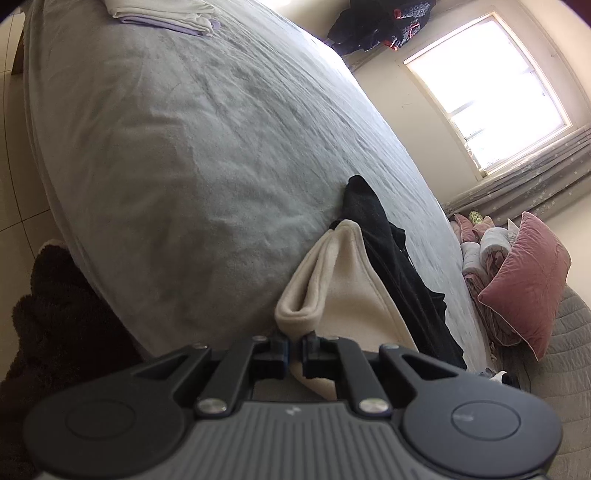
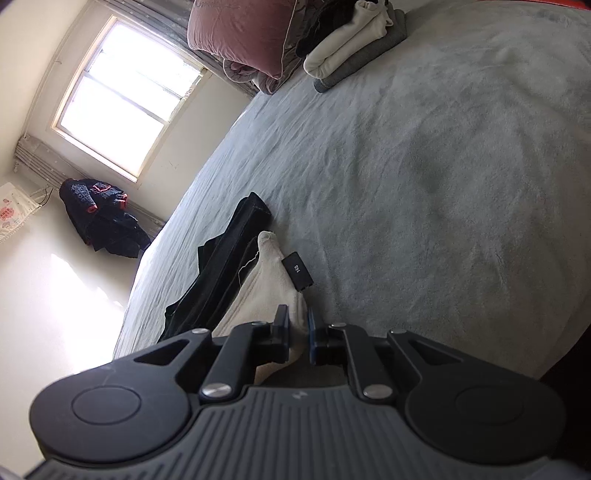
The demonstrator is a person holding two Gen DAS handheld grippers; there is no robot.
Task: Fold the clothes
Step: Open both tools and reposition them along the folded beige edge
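A garment with a black outside [image 1: 399, 266] and a cream fleece lining [image 1: 332, 288] hangs over the grey bed cover [image 1: 184, 147]. My left gripper [image 1: 295, 347] is shut on the cream edge, which folds into a loop just ahead of the pads. In the right wrist view the same garment shows its cream lining [image 2: 266, 284] beside the black cloth [image 2: 229, 258], with a small black size tag [image 2: 298, 274] sticking out. My right gripper [image 2: 298, 332] is shut on that cream edge.
A folded pile of white and lilac clothes [image 1: 166, 16] lies at the far end of the bed. A folded cream and grey stack [image 2: 354, 40] sits near a pink pillow [image 2: 240, 33]. A dark furry thing [image 1: 62, 314] lies on the floor.
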